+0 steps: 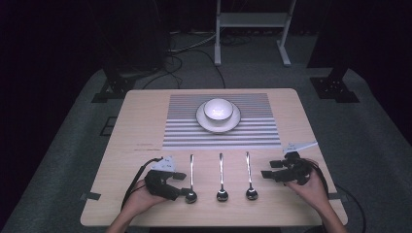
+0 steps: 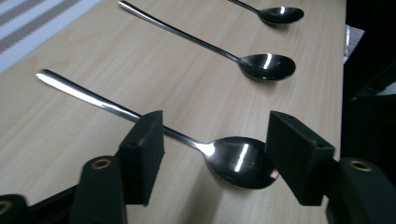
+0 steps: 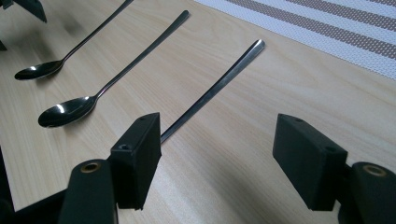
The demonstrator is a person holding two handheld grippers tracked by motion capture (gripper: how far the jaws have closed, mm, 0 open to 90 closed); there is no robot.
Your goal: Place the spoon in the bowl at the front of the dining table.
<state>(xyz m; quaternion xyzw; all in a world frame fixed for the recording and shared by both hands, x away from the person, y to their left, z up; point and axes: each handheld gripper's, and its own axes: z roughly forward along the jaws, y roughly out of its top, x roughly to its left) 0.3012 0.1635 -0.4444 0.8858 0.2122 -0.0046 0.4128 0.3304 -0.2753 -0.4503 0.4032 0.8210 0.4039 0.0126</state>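
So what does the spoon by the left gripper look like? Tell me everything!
The shiny silver metal spoon nearest the left side has a round, mirror-like bowl and a long, thin, straight handle. It lies flat on the pale wooden table, bowl toward the person, handle pointing at the striped mat. It is the leftmost of three. The black left hand-held gripper has its jaws on either side of the bowl, one pad seemingly touching its rim.

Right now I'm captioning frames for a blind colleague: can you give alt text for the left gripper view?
The left gripper's two black jaws straddle the bowl end of a shiny metal spoon lying on a pale wooden table; one pad sits at its neck, the other by the bowl's rim. Two more spoons lie beyond, beside a striped placemat.
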